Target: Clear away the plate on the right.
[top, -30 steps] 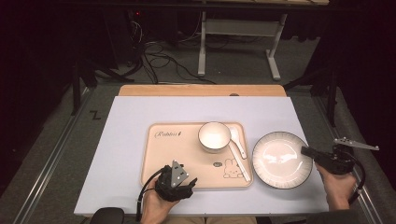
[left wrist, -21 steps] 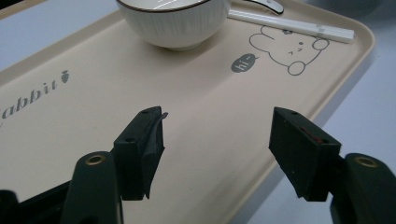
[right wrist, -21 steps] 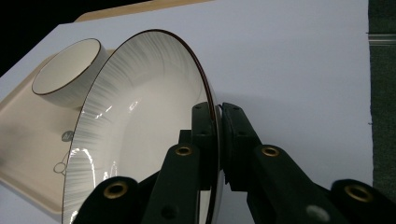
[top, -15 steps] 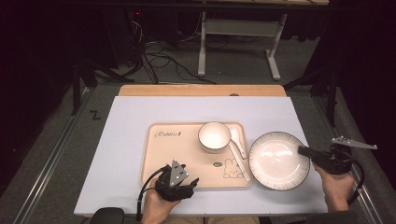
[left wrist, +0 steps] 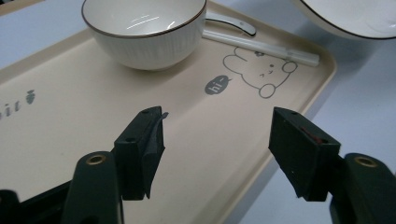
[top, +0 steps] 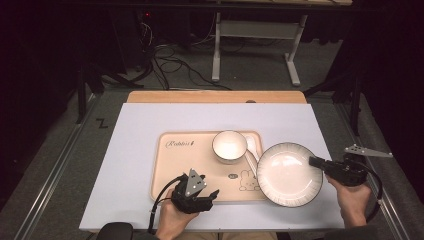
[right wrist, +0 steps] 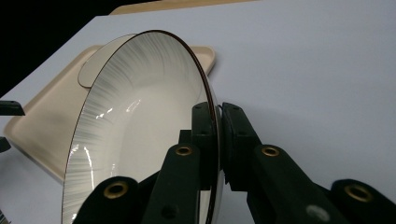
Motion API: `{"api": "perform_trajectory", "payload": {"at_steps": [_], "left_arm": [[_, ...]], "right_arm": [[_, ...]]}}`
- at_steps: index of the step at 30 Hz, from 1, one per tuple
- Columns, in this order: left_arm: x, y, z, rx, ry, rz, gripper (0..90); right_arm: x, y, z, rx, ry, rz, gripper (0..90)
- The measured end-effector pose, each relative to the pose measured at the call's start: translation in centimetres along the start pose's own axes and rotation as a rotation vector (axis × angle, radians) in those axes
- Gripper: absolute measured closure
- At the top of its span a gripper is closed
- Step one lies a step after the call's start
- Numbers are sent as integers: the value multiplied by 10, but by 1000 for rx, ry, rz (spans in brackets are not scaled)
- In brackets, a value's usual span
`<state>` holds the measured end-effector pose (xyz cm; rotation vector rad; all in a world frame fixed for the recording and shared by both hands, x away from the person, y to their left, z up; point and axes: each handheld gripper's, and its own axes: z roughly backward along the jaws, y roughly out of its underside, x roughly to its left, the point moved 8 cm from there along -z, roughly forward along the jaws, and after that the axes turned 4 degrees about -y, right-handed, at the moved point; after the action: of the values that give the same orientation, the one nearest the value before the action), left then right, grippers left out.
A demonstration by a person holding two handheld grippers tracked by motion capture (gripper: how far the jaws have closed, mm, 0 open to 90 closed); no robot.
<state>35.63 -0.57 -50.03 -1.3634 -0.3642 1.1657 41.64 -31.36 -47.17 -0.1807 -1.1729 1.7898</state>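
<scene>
White plate (top: pixel 288 174), pinched by right gripper (top: pixel 316 162), has shifted left over the tray (top: pixel 175 165).

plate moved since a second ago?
Yes. The plate, clamped at its rim by the right tongs, has shifted left and now overlaps the tray's right edge.

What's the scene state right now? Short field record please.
right hand-held gripper: shut on the rim of the plate
plate: partly over the tray's right edge
left hand-held gripper: open, nothing between the jaws, above the near part of the tray
bowl: upright on the tray, looks empty
spoon: on the tray, right of the bowl
table: white top
</scene>
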Motion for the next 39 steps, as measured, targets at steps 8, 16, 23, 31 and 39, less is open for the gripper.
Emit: {"api": "perform_trajectory", "payload": {"at_steps": [8,16,23,31,39], "left_arm": [[-10,1,-4,40,47,34,380],[-18,-1,-7,46,65,35,396],[-23,-4,-6,38,78,39,409],[-25,-6,-9,36,84,59,421],[-26,-7,-11,40,92,65,418]], "right_arm": [[14,0,-11,23,-24,31,859],[27,-2,-19,27,-60,45,859],[40,-1,-28,45,-79,72,859],[55,-3,-40,63,-102,100,859],[76,-4,-57,88,-140,141,859]]}}
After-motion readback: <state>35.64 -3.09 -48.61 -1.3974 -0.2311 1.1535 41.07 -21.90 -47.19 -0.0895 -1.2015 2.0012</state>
